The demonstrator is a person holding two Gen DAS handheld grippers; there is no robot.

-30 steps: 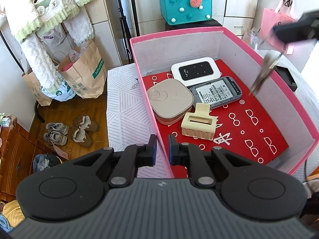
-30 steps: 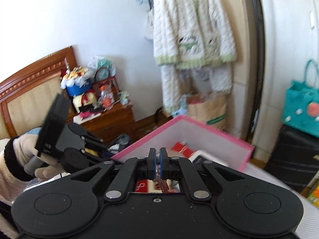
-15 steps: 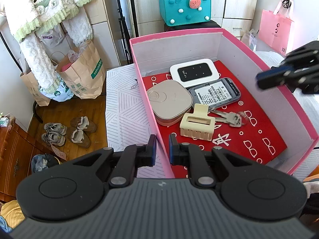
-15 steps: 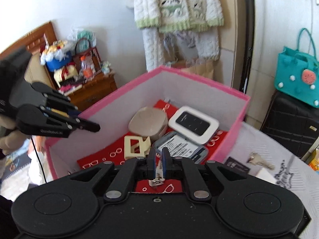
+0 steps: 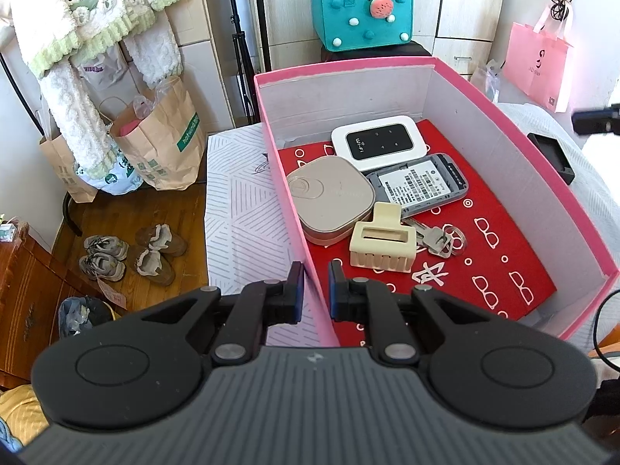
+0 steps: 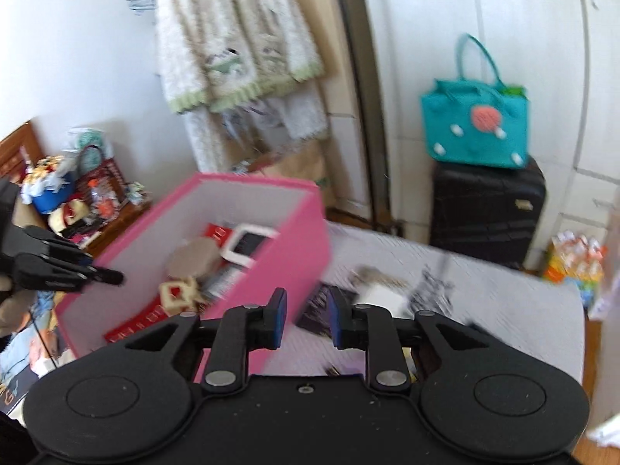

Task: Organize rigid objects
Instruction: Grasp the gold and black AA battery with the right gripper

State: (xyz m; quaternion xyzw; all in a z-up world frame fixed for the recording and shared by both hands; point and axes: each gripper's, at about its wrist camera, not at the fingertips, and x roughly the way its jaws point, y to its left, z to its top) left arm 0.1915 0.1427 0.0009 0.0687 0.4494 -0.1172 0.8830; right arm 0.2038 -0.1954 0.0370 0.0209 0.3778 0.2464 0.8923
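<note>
Pink box (image 5: 457, 62): holding its near wall, left gripper (image 5: 314, 290) pinching; right gripper (image 6: 306, 316) just opening, empty, swinging toward table items beside it.

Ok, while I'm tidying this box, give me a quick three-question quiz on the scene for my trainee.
1. True or false: the keys lie inside the pink box.
2. Multiple choice: what is the left gripper shut on? A) the near wall of the box; B) a paper bag; C) a shoe.
3. Short answer: which item in the box lies nearest its far wall?

Key:
1. True: they rest on the red lining.
2. A.
3. The white Wi-Fi router.
</note>
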